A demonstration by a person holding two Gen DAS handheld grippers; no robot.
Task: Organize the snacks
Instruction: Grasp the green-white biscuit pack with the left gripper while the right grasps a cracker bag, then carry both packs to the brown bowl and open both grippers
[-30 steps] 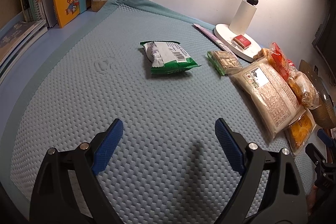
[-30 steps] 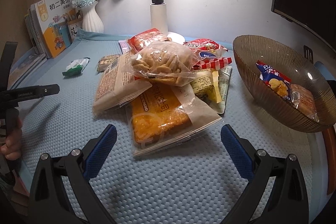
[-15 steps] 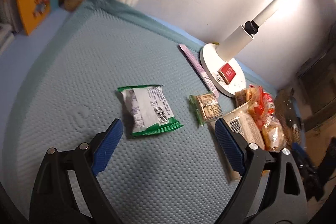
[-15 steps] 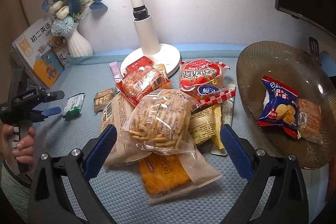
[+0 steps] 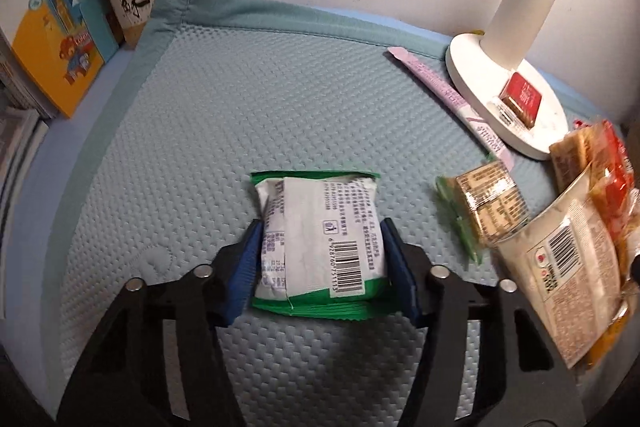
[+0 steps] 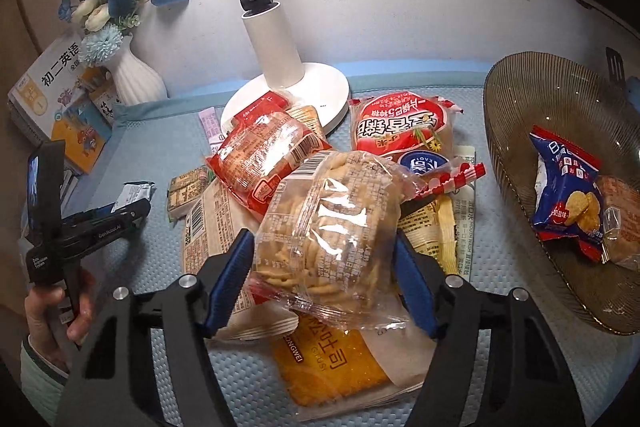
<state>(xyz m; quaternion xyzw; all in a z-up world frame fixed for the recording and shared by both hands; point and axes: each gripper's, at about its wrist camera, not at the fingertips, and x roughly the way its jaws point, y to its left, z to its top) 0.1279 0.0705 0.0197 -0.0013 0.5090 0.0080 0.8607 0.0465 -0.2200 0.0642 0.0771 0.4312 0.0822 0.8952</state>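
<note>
The left gripper (image 5: 320, 267) is clamping the green packet (image 5: 320, 239) left of the lamp (image 5: 516, 27). Only the right view is showing the right gripper (image 6: 324, 279) squeezing the clear snack bag (image 6: 328, 227) and the bowl (image 6: 516, 131) right of that lamp.

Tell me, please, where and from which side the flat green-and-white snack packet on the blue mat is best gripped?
Grip the green-and-white snack packet across its two long side edges at mid-body, coming in low from the barcode end. It lies flat, apart from the other snacks, and the left gripper already straddles it this way, pads at both edges.
</note>
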